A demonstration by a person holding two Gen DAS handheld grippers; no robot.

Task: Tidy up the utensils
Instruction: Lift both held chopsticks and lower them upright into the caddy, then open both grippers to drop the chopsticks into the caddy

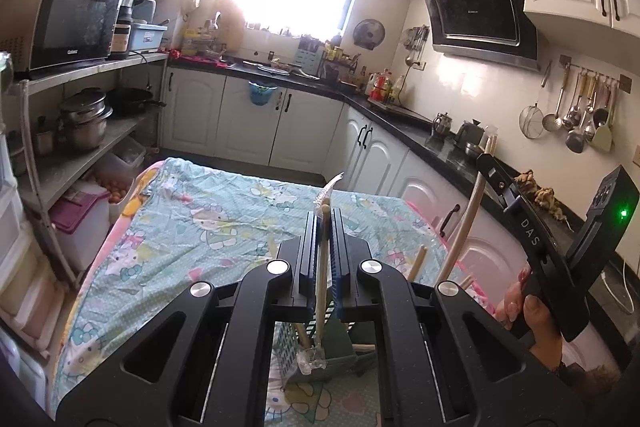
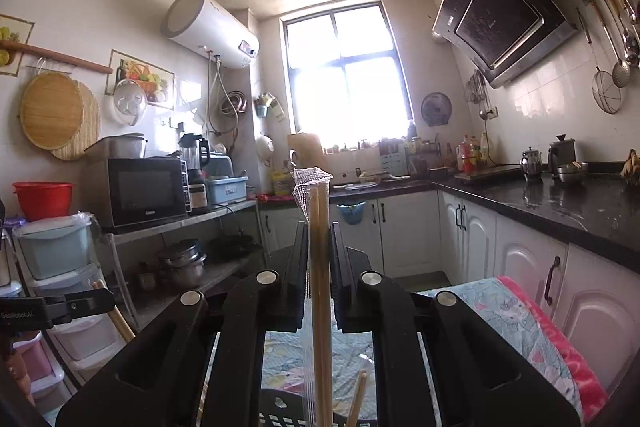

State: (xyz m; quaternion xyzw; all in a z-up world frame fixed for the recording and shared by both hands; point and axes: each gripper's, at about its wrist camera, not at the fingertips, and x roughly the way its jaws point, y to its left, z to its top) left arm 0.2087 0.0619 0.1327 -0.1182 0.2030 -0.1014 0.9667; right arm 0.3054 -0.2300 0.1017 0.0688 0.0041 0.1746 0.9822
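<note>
Mid-sorting here: wrapped chopsticks (image 1: 322, 267) clamped upright in the left gripper (image 1: 324, 227), another wrapped pair (image 2: 319, 267) pinched in the right gripper (image 2: 319, 247). Both probably get lowered into the holder basket (image 1: 286, 345) below.

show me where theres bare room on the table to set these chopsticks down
The patterned blue tablecloth lies bare from its far edge to the left gripper. It is crowded below both grippers: the slotted utensil basket with wooden sticks. The black countertop is cluttered near the wall.
</note>
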